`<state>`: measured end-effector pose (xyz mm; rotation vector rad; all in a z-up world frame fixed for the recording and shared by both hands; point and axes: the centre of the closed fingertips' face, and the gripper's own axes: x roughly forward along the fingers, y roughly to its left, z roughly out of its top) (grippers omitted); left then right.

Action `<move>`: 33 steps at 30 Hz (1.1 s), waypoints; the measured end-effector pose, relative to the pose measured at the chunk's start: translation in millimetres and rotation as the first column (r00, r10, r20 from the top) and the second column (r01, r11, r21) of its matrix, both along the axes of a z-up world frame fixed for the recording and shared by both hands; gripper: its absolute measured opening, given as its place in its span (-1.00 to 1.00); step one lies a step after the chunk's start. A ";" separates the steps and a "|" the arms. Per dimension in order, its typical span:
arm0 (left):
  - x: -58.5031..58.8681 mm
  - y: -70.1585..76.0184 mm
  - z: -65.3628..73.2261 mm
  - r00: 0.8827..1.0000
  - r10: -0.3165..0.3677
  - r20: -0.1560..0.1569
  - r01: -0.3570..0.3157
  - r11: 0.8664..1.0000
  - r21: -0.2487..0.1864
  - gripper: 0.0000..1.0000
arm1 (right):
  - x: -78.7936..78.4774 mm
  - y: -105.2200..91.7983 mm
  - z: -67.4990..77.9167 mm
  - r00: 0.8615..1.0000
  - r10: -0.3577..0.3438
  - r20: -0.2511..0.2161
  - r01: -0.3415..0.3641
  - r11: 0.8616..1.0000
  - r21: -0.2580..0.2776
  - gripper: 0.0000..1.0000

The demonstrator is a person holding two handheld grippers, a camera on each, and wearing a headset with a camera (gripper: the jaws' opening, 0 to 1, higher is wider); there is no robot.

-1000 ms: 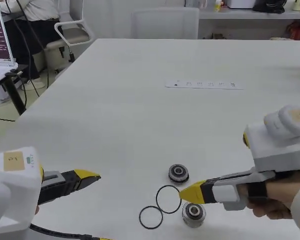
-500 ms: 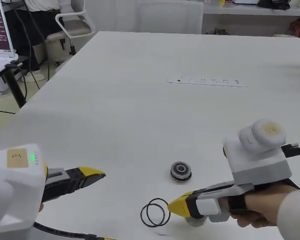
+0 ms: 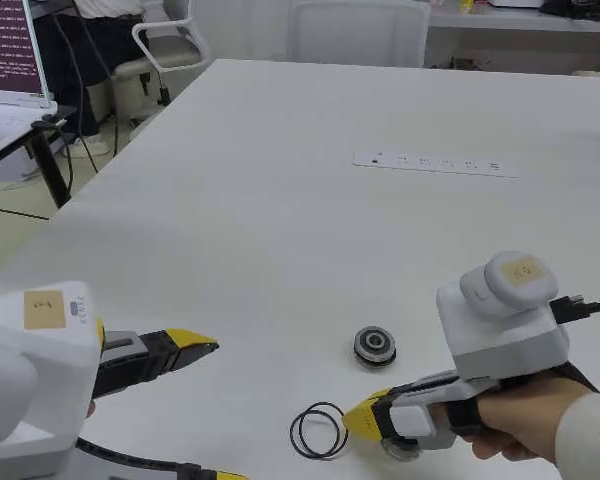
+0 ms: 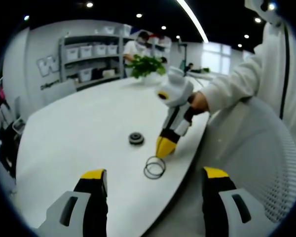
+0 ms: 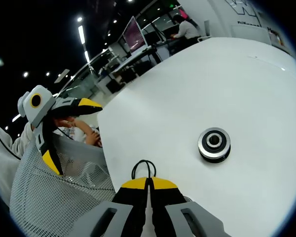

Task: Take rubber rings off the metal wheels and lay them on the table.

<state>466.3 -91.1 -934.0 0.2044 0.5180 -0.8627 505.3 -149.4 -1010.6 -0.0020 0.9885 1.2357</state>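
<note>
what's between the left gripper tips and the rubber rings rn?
Nothing. It's bare table from the open left gripper to the rubber rings. That shows in the head view and the left gripper view.

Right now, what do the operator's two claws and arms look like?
Left claw and right claw: grey-black jaws, yellow tips, white boxy housings, each with a tan sticker. Black cable trails from the left, another plugs into the right. Black strap and white sleeve on the right side.

White table, lightly laden.
A metal wheel sits near two overlapping rubber rings by the near edge; farther off lies what looks like a power strip.
</note>
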 end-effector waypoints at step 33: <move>0.0 3.3 -3.0 0.999 -0.042 0.021 0.039 0.992 0.117 0.59 | 33.1 -14.6 43.7 0.978 -0.053 0.204 0.040 0.997 0.069 -0.80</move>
